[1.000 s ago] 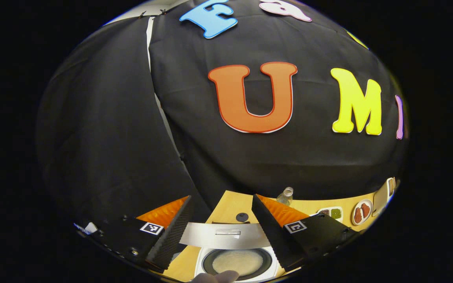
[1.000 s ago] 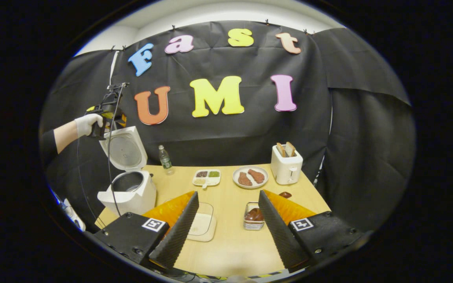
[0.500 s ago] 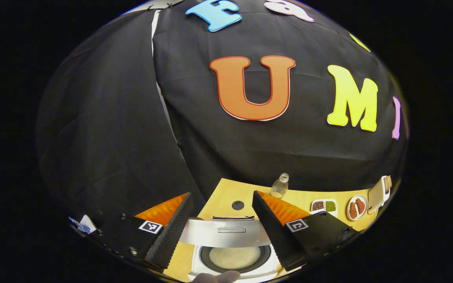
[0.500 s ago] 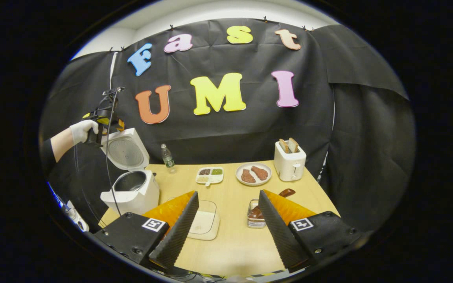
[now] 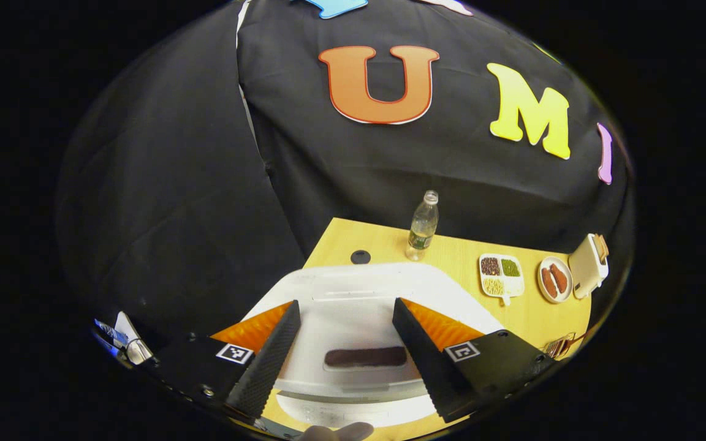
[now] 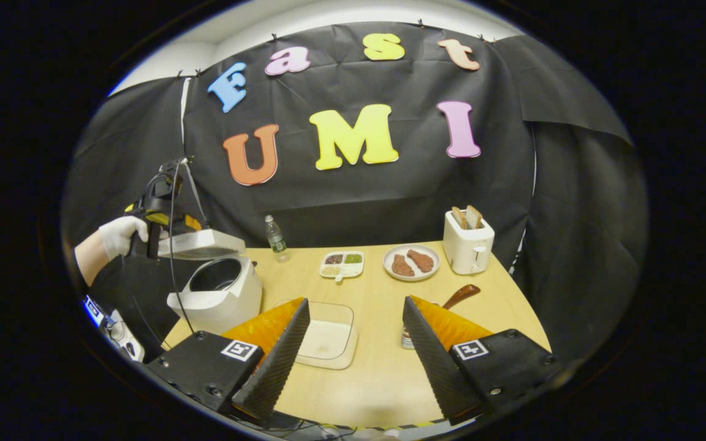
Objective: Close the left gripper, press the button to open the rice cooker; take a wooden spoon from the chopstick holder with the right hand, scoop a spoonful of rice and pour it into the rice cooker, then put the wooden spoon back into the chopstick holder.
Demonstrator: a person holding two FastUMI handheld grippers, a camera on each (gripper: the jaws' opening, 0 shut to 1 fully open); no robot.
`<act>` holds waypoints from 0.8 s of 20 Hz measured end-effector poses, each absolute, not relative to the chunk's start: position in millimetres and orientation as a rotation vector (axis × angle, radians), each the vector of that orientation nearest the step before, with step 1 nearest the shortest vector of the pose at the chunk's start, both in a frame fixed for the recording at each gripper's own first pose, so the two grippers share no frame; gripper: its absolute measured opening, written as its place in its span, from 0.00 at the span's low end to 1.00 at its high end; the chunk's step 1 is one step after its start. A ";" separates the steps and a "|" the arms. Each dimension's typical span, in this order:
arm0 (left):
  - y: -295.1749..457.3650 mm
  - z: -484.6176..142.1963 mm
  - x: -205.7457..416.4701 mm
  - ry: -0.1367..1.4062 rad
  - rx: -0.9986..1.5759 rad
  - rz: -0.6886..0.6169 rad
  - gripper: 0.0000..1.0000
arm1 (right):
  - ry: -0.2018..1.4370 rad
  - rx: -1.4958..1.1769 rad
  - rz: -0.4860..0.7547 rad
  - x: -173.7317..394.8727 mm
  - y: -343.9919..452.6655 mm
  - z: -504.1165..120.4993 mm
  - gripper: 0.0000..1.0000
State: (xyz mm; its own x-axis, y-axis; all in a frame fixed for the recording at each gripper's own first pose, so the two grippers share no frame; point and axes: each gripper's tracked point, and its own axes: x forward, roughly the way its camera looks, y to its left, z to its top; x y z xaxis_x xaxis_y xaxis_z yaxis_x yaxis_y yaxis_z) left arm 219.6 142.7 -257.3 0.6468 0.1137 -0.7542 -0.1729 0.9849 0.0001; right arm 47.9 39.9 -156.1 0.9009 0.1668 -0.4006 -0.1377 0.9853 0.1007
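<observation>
**Lid half lowered over the pot, spoon in its holder**

In the left gripper view we see our left gripper (image 5: 345,343) with its two fingers apart, nothing between them. Just beyond the tips, at 6 o'clock of the view, lies the white plastic lid (image 5: 365,300) of the white rice cooker (image 6: 218,294). In the right gripper view this lid hangs almost flat above the dark inner pot, and the gloved hand (image 6: 121,234) holds the left gripper (image 6: 166,211) against its back edge at 9 o'clock. We judge that the gripper is there to guide the lid down, so the cooker is partly open now.

Our right gripper (image 6: 353,343) also has its fingers apart and empty, low over the pale wooden table (image 6: 377,380). Between its fingers lies the clear square container with white rice (image 6: 325,335). At about 4 o'clock from that container, the brown wooden spoon (image 6: 460,296) leans out of the small metal wire chopstick holder (image 6: 407,340), partly hidden behind the right finger. It seems stored there, handle up, for easy grasping.
</observation>
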 end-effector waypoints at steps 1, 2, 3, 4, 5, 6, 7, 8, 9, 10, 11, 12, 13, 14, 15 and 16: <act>141.4 -267.4 211.9 0.867 -0.075 0.162 0.98 | 0.428 0.070 0.158 47.8 40.3 -158.4 0.99; 137.3 -277.1 204.2 0.882 -0.075 0.160 0.98 | 0.434 0.069 0.160 46.8 40.8 -161.9 0.99; 133.8 -284.5 196.4 0.898 -0.082 0.161 0.98 | 0.440 0.072 0.161 46.3 41.4 -162.8 0.98; 129.3 -291.3 189.5 0.912 -0.081 0.157 0.98 | 0.443 0.077 0.166 45.7 42.3 -164.2 0.98; 128.0 -298.0 183.7 0.928 -0.087 0.159 0.99 | 0.447 0.076 0.166 45.3 42.4 -164.8 0.99; 127.6 -305.8 179.9 0.944 -0.086 0.158 0.98 | 0.449 0.077 0.168 44.6 41.6 -165.2 0.98; 126.8 -311.2 178.4 0.952 -0.079 0.156 0.98 | 0.448 0.079 0.165 44.5 41.4 -164.5 0.99; 128.3 -314.4 174.4 0.958 -0.074 0.154 0.99 | 0.447 0.079 0.164 44.4 39.7 -164.0 1.00; 128.1 -316.8 175.3 0.959 -0.064 0.151 0.99 | 0.448 0.079 0.161 44.5 38.1 -164.2 1.00; 127.5 -317.9 174.6 0.960 -0.059 0.148 0.98 | 0.448 0.080 0.159 44.1 37.0 -165.1 0.99; 127.7 -319.0 174.5 0.965 -0.057 0.145 0.99 | 0.451 0.083 0.156 44.1 35.7 -165.9 0.99; 127.6 -319.7 175.4 0.966 -0.061 0.145 0.99 | 0.454 0.087 0.154 43.7 34.8 -167.7 0.98; 127.4 -318.8 174.9 0.969 -0.059 0.141 0.99 | 0.455 0.090 0.154 44.9 34.7 -167.5 0.98; 126.8 -319.6 174.4 0.966 -0.053 0.134 0.99 | 0.455 0.093 0.154 44.3 34.3 -167.6 0.99; 124.0 -321.2 175.5 0.958 -0.058 0.120 0.99 | 0.458 0.093 0.154 44.0 34.4 -168.6 1.00; 122.5 -321.5 177.2 0.942 -0.064 0.118 0.98 | 0.457 0.098 0.153 44.7 34.4 -169.9 1.00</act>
State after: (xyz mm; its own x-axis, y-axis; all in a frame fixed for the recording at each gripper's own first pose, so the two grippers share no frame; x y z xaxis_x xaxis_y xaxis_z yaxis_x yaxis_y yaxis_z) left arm 177.2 122.5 -321.5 0.5821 0.0730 -0.8098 -0.1285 0.9917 -0.0030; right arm 44.7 34.4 -169.9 0.8862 0.1685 -0.4316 -0.1246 0.9839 0.1281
